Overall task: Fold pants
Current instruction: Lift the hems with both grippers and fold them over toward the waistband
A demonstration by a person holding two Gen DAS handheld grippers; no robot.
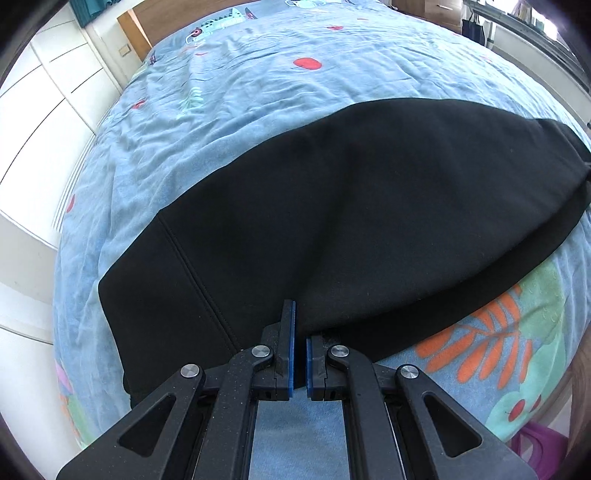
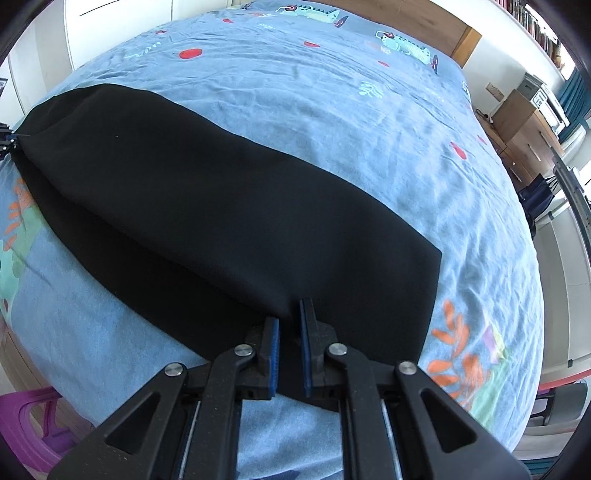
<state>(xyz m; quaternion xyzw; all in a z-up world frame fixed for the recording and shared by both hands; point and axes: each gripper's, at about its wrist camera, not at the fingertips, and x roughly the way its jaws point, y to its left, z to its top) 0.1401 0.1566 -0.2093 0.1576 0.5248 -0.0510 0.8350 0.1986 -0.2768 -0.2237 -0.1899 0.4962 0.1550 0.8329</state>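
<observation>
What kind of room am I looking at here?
Most likely a bedroom: black pants lie on a bed with a blue patterned bedsheet, a wooden headboard behind it and a wooden dresser alongside.

Pants (image 1: pixel 332 206) near edge hidden behind jaws at 6 o'clock; far end cut off at 3 o'clock.

No legible text, labels, brands or numbers anywhere in either view; only printed pictures on the bedsheet (image 1: pixel 258 92) — red dots, orange leaves, cartoon fish — and book spines at one edge, too small to read.
</observation>
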